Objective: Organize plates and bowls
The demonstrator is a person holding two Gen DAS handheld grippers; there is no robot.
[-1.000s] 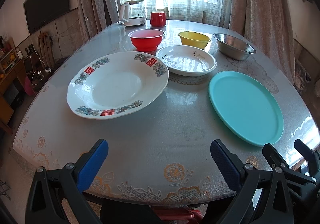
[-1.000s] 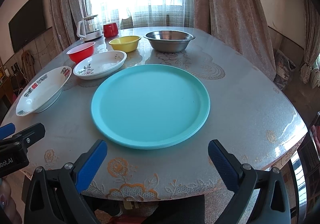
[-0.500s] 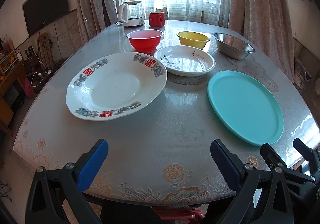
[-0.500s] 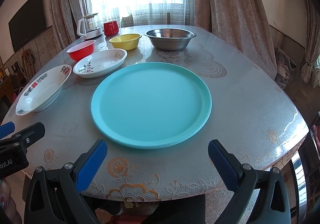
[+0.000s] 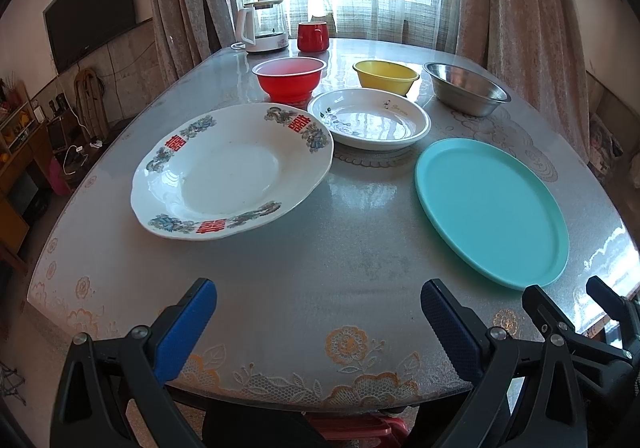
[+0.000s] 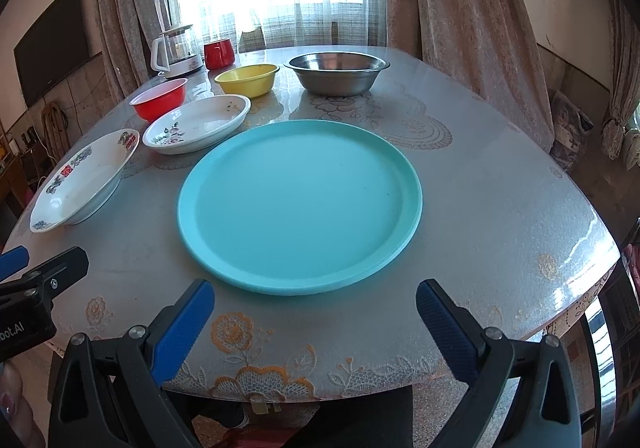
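A large white plate with red characters (image 5: 232,171) lies left of centre on the table. Behind it stand a red bowl (image 5: 290,79), a small white flowered dish (image 5: 370,119), a yellow bowl (image 5: 386,76) and a steel bowl (image 5: 466,92). A flat teal plate (image 5: 490,207) lies to the right; it fills the right wrist view (image 6: 300,205). My left gripper (image 5: 318,306) is open and empty at the near edge. My right gripper (image 6: 314,304) is open and empty just short of the teal plate.
A kettle (image 5: 264,25) and a red mug (image 5: 313,36) stand at the table's far end by the curtained window. The round table (image 5: 320,268) has a lace-patterned cover. The right gripper's body shows at the left view's lower right (image 5: 580,332).
Both grippers have moved slightly forward over the near table edge. The dishes have not moved.
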